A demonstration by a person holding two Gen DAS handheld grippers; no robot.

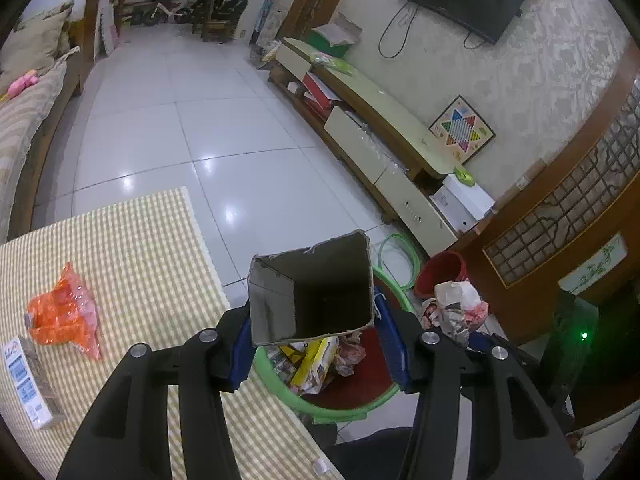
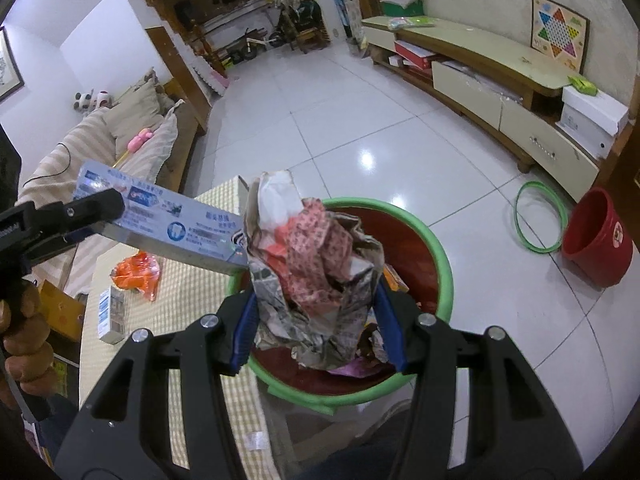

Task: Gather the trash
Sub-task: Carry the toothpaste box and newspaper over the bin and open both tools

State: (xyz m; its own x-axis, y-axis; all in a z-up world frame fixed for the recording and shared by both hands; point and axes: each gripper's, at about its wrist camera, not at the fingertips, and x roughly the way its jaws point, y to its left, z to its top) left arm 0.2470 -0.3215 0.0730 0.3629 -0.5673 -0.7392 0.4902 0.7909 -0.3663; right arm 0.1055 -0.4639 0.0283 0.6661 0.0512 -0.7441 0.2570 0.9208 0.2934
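Note:
My left gripper [image 1: 314, 344] is shut on an open-ended toothpaste carton [image 1: 312, 288] and holds it above the green-rimmed red trash bin [image 1: 340, 410]. The right wrist view shows that carton [image 2: 168, 228] from the side, in the left gripper [image 2: 84, 212]. My right gripper [image 2: 316, 328] is shut on a wad of crumpled paper [image 2: 316, 264] above the bin [image 2: 440, 264]. The same wad shows in the left wrist view [image 1: 460, 308]. Paper and box scraps lie in the bin. An orange plastic wrapper [image 1: 64, 312] and a small white box [image 1: 28, 384] lie on the checked tablecloth [image 1: 140, 260].
A red bucket [image 2: 596, 240] and a green hoop [image 2: 540, 216] sit on the tiled floor to the right. A long TV cabinet [image 2: 480, 64] runs along the right wall. A sofa [image 2: 120, 136] stands on the left beyond the table.

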